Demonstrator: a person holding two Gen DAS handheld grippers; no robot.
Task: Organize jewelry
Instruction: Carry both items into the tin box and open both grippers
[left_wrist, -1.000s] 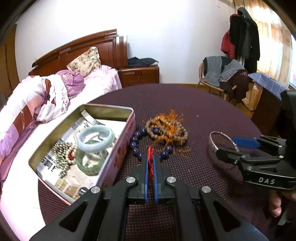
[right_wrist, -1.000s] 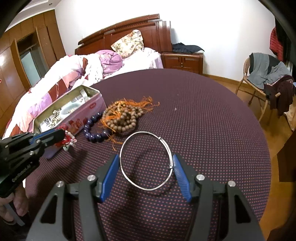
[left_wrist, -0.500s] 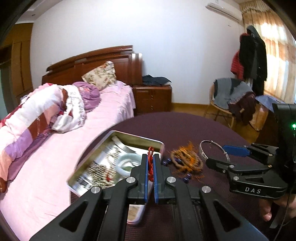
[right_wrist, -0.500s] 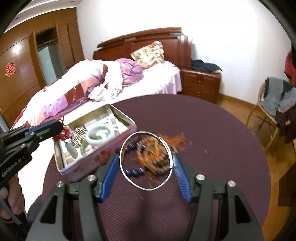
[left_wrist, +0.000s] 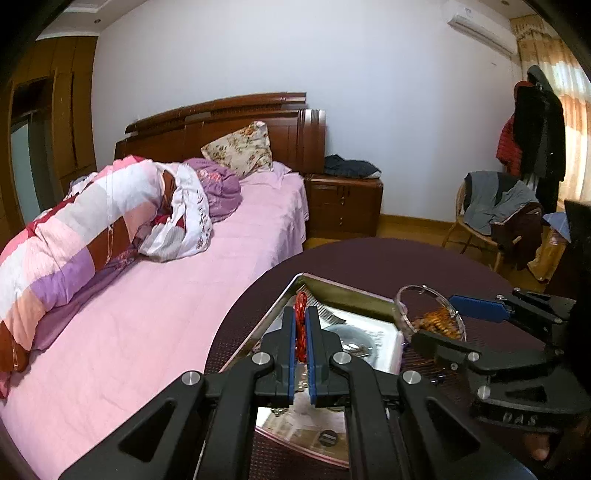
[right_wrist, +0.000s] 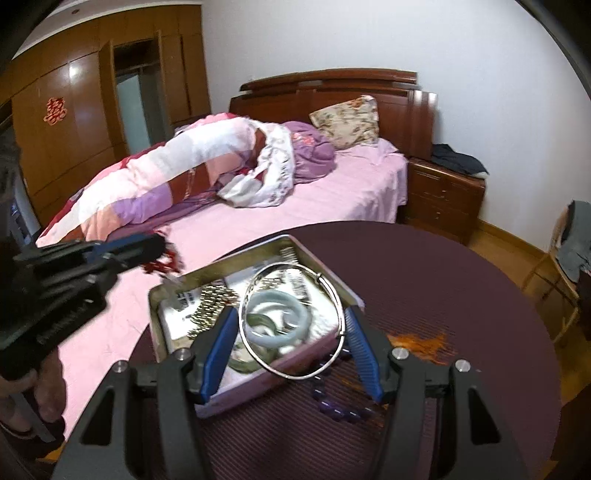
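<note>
My left gripper (left_wrist: 301, 314) is shut on a red knotted cord (left_wrist: 301, 306), held above the open metal tin (left_wrist: 347, 295). From the right wrist view the left gripper (right_wrist: 159, 243) hangs just past the tin's (right_wrist: 155, 295) far left corner, the red cord (right_wrist: 166, 262) dangling from it. My right gripper (right_wrist: 291, 325) is shut on a thin silver bangle (right_wrist: 295, 376) across its width, hovering over the tin's near right part. Inside the tin lie a pale jade bangle (right_wrist: 295, 332) and a bead string (right_wrist: 210, 302). The right gripper (left_wrist: 436, 319) with the bangle (left_wrist: 424, 286) also shows in the left wrist view.
A round table with a dark maroon cloth (right_wrist: 443, 295) carries the tin at its left edge. Purple beads (right_wrist: 332, 406) and orange-tasselled wooden beads (right_wrist: 421, 341) lie on the cloth right of the tin. A pink bed (left_wrist: 147, 314) runs beside the table; a clothes-draped chair (left_wrist: 491, 214) stands beyond.
Both grippers rose and swung left from the middle of the table to above the tin. The silver bangle came up off the cloth; the red cord left the purple beads.
</note>
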